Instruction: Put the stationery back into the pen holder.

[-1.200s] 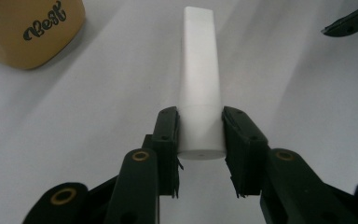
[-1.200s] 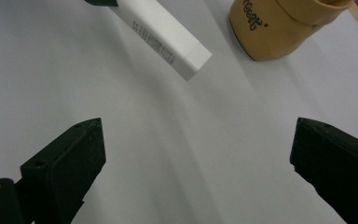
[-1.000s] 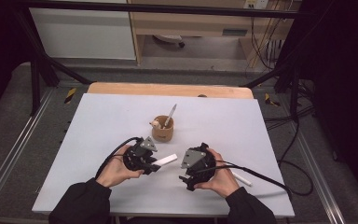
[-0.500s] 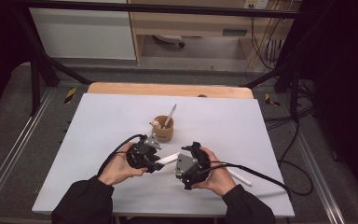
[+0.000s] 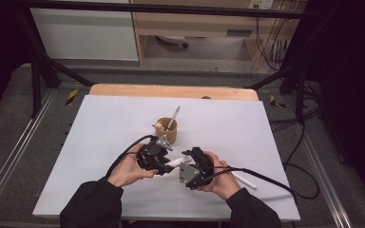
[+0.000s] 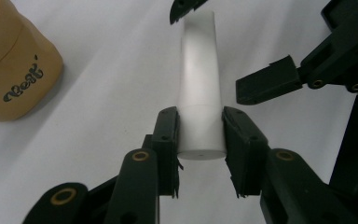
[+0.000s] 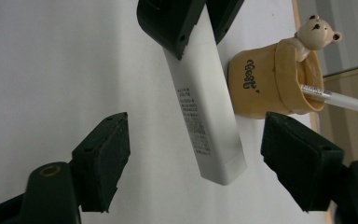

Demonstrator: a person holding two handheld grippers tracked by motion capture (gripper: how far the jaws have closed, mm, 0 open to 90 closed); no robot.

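Observation:
A white tube (image 6: 198, 84) hangs a little above the white table (image 5: 100, 123), held level. My left gripper (image 6: 200, 130) is shut on its capped end. Its flat crimped end (image 7: 223, 170), printed with small text, lies between the jaws of my right gripper (image 7: 200, 149). Those jaws have just been closing, but gaps remain on both sides and the pads do not touch the tube. In the high view the tube (image 5: 173, 162) bridges the left gripper (image 5: 164, 166) and the right gripper (image 5: 184, 161) near the table's front.
A tan cup (image 5: 167, 129) with a small bear figure (image 7: 314, 30) on its rim stands just behind the grippers and holds a white pen-like stick (image 5: 173, 118). Another white stick (image 5: 244, 180) lies at the front right. Cables trail from both grippers.
My left gripper has carried the tube slightly up and toward the right gripper, whose jaws now flank the tube's crimped end. The right hand has stayed in place.

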